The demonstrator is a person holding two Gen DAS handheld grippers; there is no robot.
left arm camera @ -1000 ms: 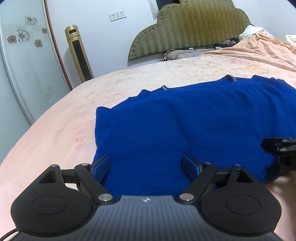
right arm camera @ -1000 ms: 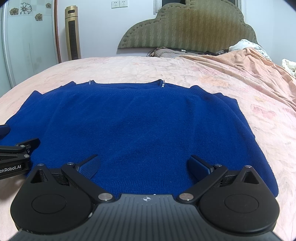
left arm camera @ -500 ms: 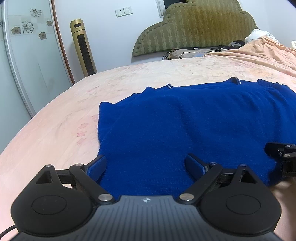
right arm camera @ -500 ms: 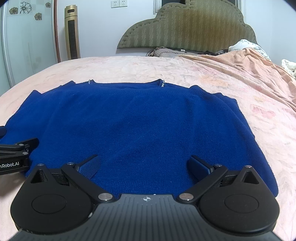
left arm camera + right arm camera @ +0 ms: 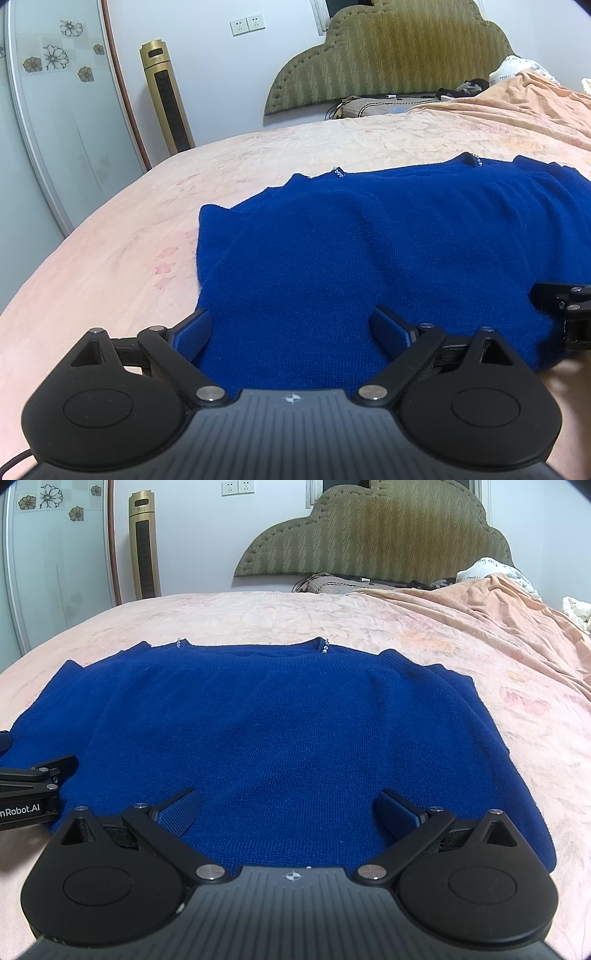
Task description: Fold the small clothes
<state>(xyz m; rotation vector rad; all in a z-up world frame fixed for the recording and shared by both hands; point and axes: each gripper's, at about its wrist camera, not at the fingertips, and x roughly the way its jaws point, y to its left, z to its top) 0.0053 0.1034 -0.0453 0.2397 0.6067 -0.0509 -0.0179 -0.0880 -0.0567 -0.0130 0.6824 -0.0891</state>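
blue knit sweater flat near bed's front edge, neckline far | left gripper jaws have just been opening, wide, empty, over hem's left part | right gripper agape, empty | advice: pinch both hem corners evenly, then lift together

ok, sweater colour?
Solid royal blue sweater, small clear beads at the neckline; clearest in right wrist view.

A sweater lies flat on the bed, hem at the near edge, neckline toward the headboard. A rumpled blanket is heaped along the right side. A tower fan stands beyond the bed's far left corner.
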